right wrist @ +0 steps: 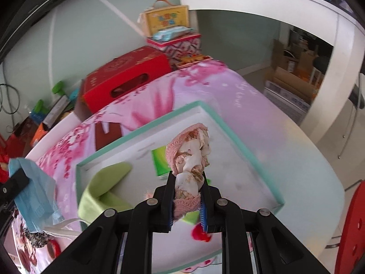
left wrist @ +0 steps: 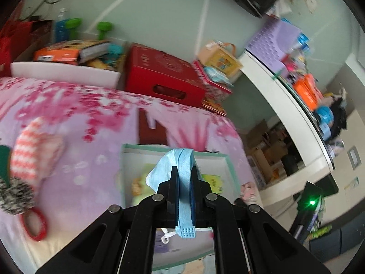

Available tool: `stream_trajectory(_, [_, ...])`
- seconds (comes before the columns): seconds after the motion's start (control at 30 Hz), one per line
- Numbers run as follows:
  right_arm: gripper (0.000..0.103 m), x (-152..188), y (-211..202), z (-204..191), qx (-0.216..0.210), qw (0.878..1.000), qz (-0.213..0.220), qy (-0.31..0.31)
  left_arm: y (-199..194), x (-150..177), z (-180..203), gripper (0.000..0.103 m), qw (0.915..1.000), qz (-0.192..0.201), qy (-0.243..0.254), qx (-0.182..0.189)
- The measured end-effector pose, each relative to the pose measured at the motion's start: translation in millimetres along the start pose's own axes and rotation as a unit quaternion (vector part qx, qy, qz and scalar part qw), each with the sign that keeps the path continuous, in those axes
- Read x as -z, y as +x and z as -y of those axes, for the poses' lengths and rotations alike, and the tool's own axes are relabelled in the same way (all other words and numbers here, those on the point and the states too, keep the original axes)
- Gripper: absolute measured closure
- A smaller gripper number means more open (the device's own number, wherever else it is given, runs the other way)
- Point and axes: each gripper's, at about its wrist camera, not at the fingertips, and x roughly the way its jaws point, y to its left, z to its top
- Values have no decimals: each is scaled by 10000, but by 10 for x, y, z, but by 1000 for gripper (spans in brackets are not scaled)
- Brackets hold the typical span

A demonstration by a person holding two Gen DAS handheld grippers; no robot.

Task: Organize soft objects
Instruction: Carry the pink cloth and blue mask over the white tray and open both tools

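Over a table draped in a pink flowered cloth (right wrist: 228,86), two hand-held grippers each carry a soft item above a shallow white box with a mint-green rim (right wrist: 141,134). The left gripper (left wrist: 183,178) has its fingers pressed together on a light blue face mask (left wrist: 180,166), which drapes over the fingertips and hangs down between them; the right wrist view shows the same mask (right wrist: 34,194) dangling at the far left. The right gripper (right wrist: 187,185) pinches a pink and cream bundle of cloth (right wrist: 191,153), which stands up from its fingers over the box floor. Inside the box lie a green fabric piece (right wrist: 102,187) and a bright green card (right wrist: 160,162). On the cloth to the left of the box rest a pink-and-white striped knitted item (left wrist: 34,146), a speckled pom-pom (left wrist: 16,194) and a red ring (left wrist: 34,226). A red carton (left wrist: 164,73) stands at the table's far edge.
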Motion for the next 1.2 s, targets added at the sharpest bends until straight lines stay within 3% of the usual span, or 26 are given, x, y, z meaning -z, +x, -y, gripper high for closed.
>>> stream_trajectory(0.1, [84,-5,19,77,89,9999,4,84,197,32,165,96,9996,-122,129,222])
stream_trajectory(0.3, [84,4,131,200,390,9991,-102,149,550,139,248,96,9987,-283,321,276])
stream_trajectory(0.47, [82,60,339,255,449,9980,-415,182,799,269,143,96,9981,-509,350,-10])
stream_trajectory(0.73, [78,63,376,268,529,9973,-451,218,985,409,-61,95,9958,-780,238,-410])
stream_trajectory(0.9, [59,66,384,258,569,9970,-484,193,1056,440,-164,94,9940,-839,213,-665])
stream_trajectory(1.07, [40,61,367,225,523,9973,-491,127,1039,438,-196,93,9941,-872,177,-619])
stream_trajectory(1.17, [33,47,331,202,493,9977,-462,80,1002,430,-160,80,9934,-927,245,-634])
stream_trajectory(1.2, [29,45,320,190,484,9978,-455,56,987,424,-144,68,9935,-932,243,-610])
